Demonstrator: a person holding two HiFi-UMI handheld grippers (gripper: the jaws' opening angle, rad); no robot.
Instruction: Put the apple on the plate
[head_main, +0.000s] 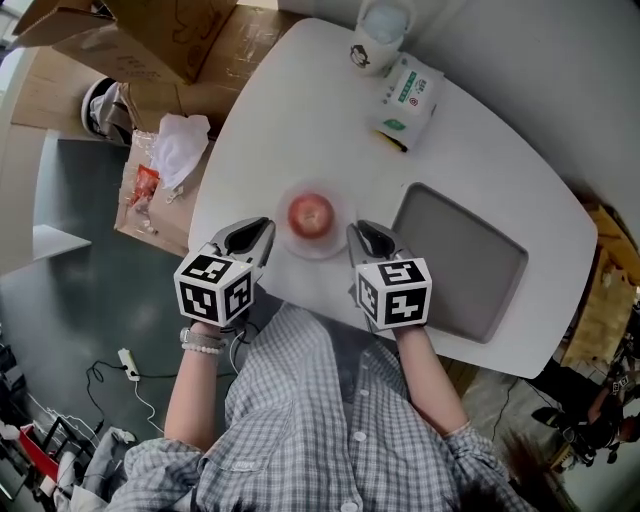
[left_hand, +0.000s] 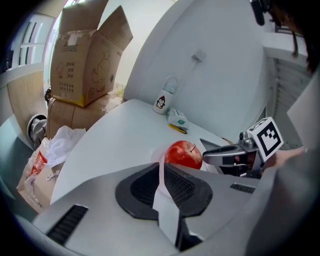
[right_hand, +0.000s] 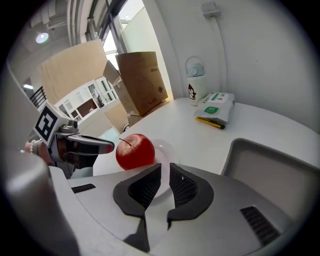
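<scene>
Between the pads of my left gripper (left_hand: 162, 169) there is nothing: its jaws are pressed together and empty. My right gripper (right_hand: 165, 172) matches it, jaws drawn together to a thin slit with nothing in it.

Just ahead of both tips, the glossy red apple (head_main: 311, 214), stem up, rests on the small round pale plate (head_main: 341, 232), plastic by the look of it, which lies near the front edge of the rounded white desk (head_main: 300, 110). I flank that plate, one gripper on each side, tips just beside its rim; whether either touches it I cannot tell.

I judge the task done, so the danger now is my own closeness. A sideways nudge from either tip could skid or tilt so light a plate. The apple, being round, would roll off and, this near the edge, might drop to the floor. Backing away crookedly would risk the same, by clipping the rim.

Farther out, a grey rectangular tray (head_main: 460, 262) sits beside the plate on my right. A white penguin mug (head_main: 378, 42) and a green-and-white tissue pack (head_main: 408, 97) stand well apart at the far side.
</scene>
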